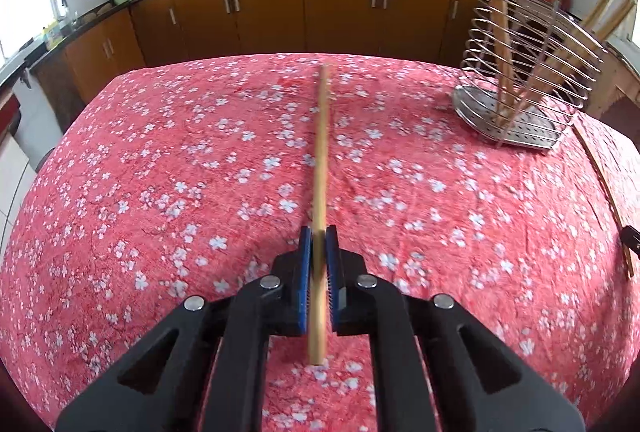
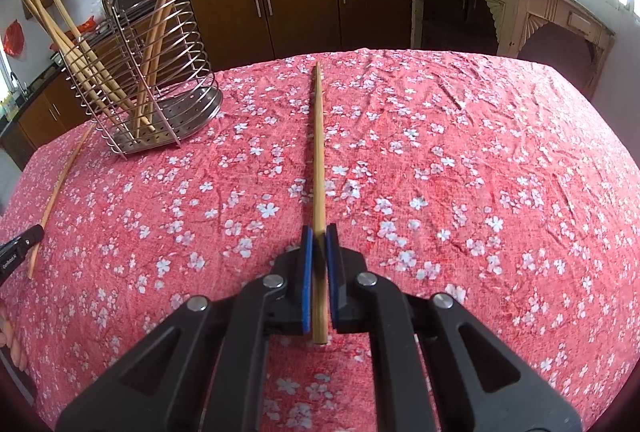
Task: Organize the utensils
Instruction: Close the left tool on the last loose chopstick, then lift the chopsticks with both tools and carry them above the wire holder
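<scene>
Chopsticks of slim bamboo, one clamped in each gripper: left [image 1: 319,238], right [image 2: 319,234].

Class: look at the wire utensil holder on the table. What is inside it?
Several wooden chopsticks lean inside the wire holder, tips on its perforated base. Their exact count is unclear where they overlap.

A red flowered tablecloth [image 1: 160,160] covers the table, bearing a wire rack [image 1: 520,104].
</scene>
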Available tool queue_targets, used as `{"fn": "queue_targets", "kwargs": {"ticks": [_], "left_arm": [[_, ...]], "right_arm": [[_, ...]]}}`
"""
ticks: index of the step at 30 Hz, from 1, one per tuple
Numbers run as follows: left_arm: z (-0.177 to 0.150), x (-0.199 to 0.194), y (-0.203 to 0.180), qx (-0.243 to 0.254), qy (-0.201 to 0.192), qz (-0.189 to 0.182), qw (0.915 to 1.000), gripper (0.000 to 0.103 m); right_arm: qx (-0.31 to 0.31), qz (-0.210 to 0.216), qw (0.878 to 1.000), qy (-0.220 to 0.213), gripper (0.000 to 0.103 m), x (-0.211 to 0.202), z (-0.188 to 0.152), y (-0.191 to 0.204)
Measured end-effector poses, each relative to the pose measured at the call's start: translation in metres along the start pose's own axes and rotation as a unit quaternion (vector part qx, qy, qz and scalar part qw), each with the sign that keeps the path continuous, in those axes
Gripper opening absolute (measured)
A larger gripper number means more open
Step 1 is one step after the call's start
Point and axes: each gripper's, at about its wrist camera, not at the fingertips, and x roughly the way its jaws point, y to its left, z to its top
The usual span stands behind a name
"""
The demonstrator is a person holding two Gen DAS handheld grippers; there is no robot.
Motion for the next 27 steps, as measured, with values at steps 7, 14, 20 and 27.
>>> {"fn": "queue_targets", "kwargs": {"ticks": [7, 14, 20, 27], "left_arm": [[-0.018, -0.025, 0.005, 0.003, -0.023, -0.045, 0.9987, 0.007], [-0.011, -0.083, 0.009, 0.004, -0.104, -0.091, 0.9904, 0.007], [0.008, -0.121, 0.012, -0.008, -0.156, -0.114, 0.9811, 0.007], [0.029, -0.144, 0.01, -0.018, -0.189, -0.116, 0.9748, 0.006]], "right_arm": [[-0.016, 0.0, 0.999, -0.047, 0.008, -0.033, -0.011, -0.006], [-0.007, 0.009, 0.992, -0.126, 0.008, -0.087, 0.002, -0.017], [-0.006, 0.027, 0.977, -0.21, 0.008, -0.138, 0.021, -0.018], [-0.015, 0.049, 0.962, -0.27, 0.008, -0.175, 0.043, -0.009]]}}
